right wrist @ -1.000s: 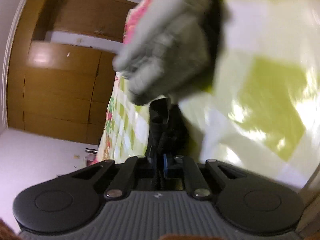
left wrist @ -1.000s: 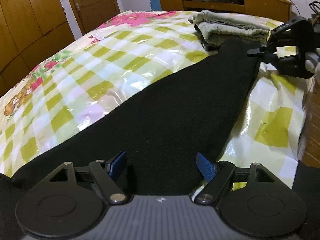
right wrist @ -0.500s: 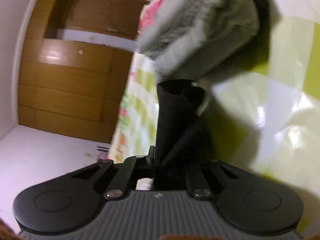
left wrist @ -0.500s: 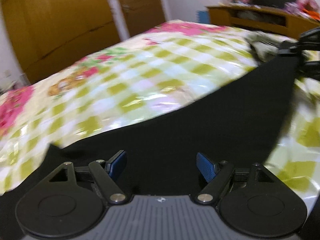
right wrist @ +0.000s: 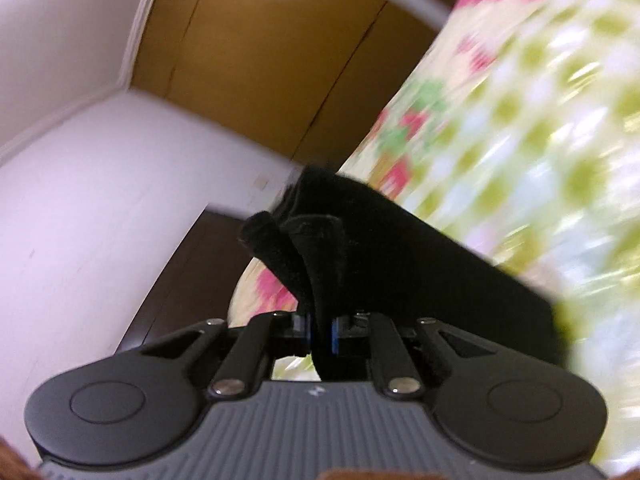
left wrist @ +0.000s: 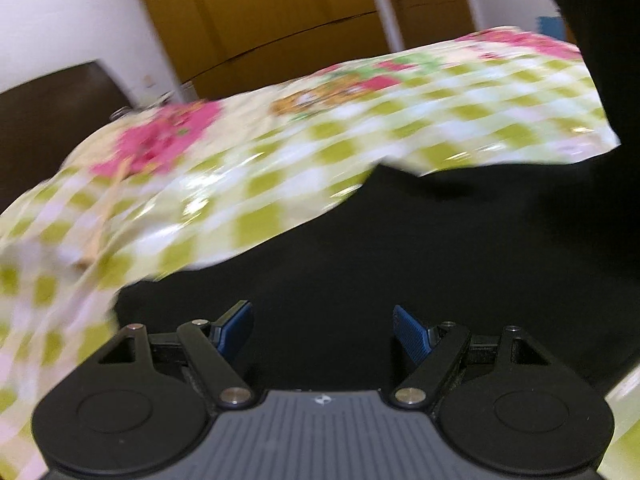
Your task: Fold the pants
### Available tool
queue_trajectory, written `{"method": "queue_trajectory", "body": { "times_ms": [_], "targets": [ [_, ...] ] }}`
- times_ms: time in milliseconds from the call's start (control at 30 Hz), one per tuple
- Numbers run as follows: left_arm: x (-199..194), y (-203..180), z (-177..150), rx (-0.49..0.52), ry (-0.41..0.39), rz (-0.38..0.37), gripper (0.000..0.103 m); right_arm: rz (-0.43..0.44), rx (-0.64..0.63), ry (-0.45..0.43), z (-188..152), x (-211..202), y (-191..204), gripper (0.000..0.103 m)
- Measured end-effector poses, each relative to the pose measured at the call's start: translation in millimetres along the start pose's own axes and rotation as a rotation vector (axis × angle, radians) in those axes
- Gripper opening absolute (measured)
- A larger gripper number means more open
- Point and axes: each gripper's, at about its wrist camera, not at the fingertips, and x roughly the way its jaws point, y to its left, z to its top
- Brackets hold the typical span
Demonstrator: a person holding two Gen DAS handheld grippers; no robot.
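Left wrist cam sits low, looking across the bed [left wrist: 360,128] toward the wardrobe [left wrist: 280,12]. Right one's rolled, close up. Both catch bed and wardrobe.

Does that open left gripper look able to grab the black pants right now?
Probably yes. The left gripper is open and the black pants lie spread directly ahead of its fingers, with nothing in between. The right gripper already pinches one end.

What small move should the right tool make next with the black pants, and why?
Probably carry the pinched end across and lay it down over the rest of the black fabric pants. The right tool is shut on a bunched end, lifted above the green-checked bed cover; the left tool stands open.
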Motion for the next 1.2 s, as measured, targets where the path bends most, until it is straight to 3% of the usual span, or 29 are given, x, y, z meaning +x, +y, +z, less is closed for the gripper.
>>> {"method": "queue_trajectory", "body": {
  "times_ms": [200, 300, 500, 833, 1033, 1200],
  "targets": [
    [4, 44, -44, -0.128, 0.088, 0.039, 0.089, 0.101, -0.061, 0.268, -55, 123, 32, 0.01],
    [3, 47, -49, -0.174, 0.079, 0.019, 0.089, 0.14, -0.064, 0.391, -94, 173, 41, 0.01],
    [-4, 50, -54, -0.174, 0.061, 0.017, 0.09, 0.173, -0.084, 0.55, -158, 241, 57, 0.01],
    [-7, 52, -68, -0.227, 0.096, -0.016, 0.092, 0.183, -0.04, 0.512, -182, 269, 70, 0.01],
    [-4, 53, -70, -0.26, 0.092, -0.034, 0.092, 0.173, -0.229, 0.556, -214, 280, 100, 0.01],
    [-6, 52, -70, -0.255, 0.086, -0.032, 0.092, 0.133, -0.324, 0.622, -251, 311, 99, 0.011]
  ]
}}
